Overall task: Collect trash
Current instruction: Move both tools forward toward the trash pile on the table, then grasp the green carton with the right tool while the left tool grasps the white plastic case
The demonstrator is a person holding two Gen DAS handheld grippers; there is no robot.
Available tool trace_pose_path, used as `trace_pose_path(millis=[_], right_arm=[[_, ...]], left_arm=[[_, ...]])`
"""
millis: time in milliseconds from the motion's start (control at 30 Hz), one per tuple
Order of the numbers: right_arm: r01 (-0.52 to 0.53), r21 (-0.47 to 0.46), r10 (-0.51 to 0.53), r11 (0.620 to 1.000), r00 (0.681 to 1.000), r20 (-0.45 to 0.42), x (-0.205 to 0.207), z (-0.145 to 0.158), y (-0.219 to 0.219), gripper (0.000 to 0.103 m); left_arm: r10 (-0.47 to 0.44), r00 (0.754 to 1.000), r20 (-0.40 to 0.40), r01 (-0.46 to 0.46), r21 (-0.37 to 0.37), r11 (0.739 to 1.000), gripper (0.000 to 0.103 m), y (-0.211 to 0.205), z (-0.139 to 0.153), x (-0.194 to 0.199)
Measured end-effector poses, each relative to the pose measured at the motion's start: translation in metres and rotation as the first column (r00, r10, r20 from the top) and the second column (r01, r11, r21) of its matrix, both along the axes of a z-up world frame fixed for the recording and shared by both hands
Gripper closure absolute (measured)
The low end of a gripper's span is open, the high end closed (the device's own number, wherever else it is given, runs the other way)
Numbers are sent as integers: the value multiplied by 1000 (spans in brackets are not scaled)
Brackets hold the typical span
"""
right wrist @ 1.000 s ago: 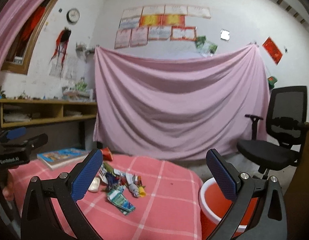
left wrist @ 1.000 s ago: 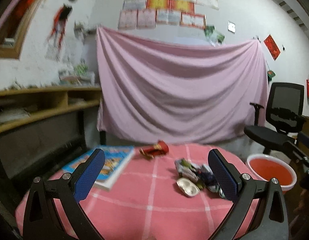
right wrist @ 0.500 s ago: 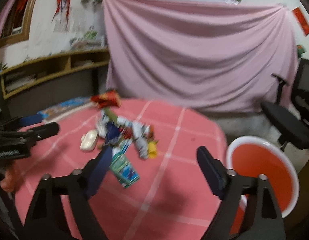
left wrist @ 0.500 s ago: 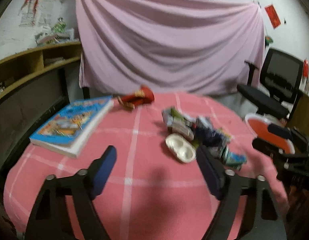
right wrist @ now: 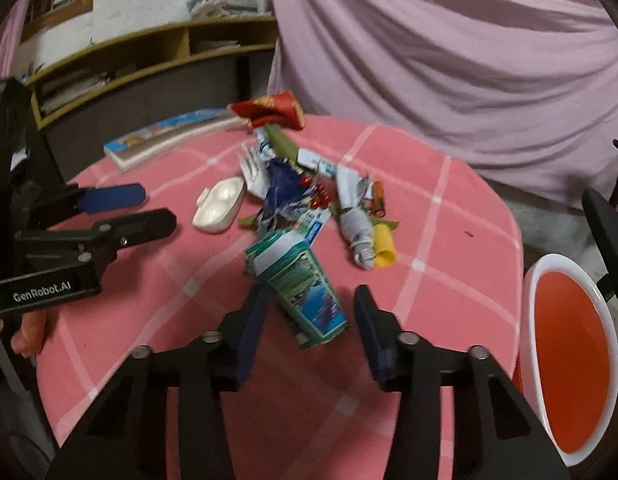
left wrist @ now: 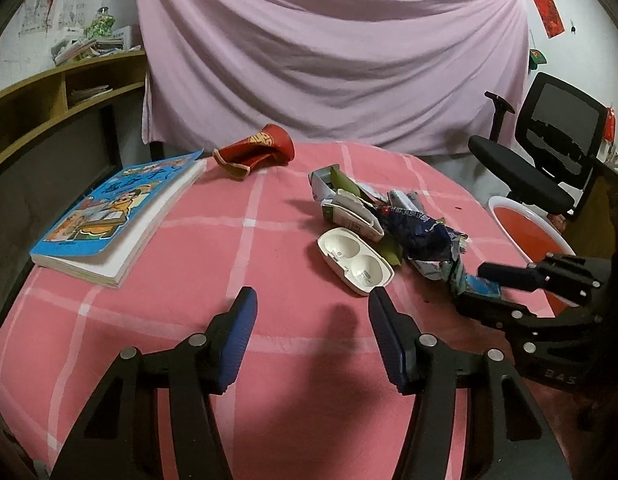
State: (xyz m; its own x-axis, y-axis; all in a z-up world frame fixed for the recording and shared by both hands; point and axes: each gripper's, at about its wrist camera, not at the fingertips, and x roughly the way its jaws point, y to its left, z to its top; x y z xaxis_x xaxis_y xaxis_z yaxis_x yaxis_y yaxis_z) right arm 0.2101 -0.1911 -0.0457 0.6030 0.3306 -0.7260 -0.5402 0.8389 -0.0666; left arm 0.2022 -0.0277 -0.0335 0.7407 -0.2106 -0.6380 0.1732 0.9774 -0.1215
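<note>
Round table w/ pink checked cloth held the trash pile right of centre: crumpled wrappers, flattened cartons, plus a white clamshell case lying open at the pile's near edge. Green-blue carton lay nearest the right gripper, its near end between the two fingers; jaws had just been closing but pads weren't touching it, gap both sides, so nothing grasped. Left gripper hovered over bare cloth just short of the white case, jaws also just closing, about half apart, nothing between them. Red pouch & a picture book sat at the far-left side, apart from the pile. Red basin w/ white rim stood beside the table on the right, below its edge
</note>
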Motion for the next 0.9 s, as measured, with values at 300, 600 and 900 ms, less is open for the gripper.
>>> trace_pose_path(millis=[300, 600, 900], right_arm=[[62, 70, -64, 996, 997, 33, 0, 8, -16, 82], [138, 118, -144, 983, 989, 43, 0, 12, -32, 82], [212, 174, -220, 962, 975, 30, 2, 13, -49, 82]], left_arm=[[-79, 996, -43, 77, -36, 996, 51, -14, 1, 9], [-43, 993, -108, 42, -11, 999, 52, -35, 0, 33], [25, 993, -118, -30, -39, 999, 78, -23, -1, 34]])
